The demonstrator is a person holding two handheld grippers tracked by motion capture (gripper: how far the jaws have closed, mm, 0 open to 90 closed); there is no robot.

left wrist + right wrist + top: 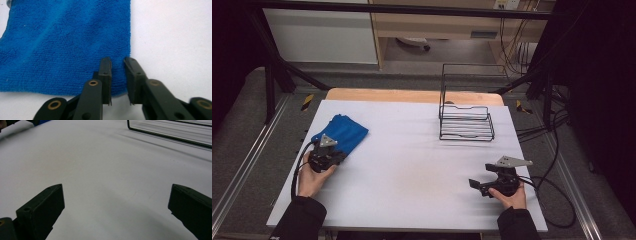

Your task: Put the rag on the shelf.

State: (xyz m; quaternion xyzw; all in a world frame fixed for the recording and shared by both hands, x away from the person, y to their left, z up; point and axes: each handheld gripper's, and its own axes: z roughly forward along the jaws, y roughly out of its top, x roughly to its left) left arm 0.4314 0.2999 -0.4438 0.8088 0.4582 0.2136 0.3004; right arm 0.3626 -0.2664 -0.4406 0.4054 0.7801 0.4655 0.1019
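Lying flat, blue cloth [62, 45] (fuzzy terry), left gripper [117, 82] jaws nearly closed over its corner, gap visible.

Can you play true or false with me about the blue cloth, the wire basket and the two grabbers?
1. The blue cloth lies on the white table. True.
2. The cloth is inside the wire basket. False: the basket is empty and stands far from the cloth.
3. The left gripper has its jaws at a corner of the cloth. True: a narrow strip of cloth sits between them.
4. The right gripper holds the cloth. False: its jaws are wide apart over bare table.
5. The basket is red plastic. False: it is black wire.
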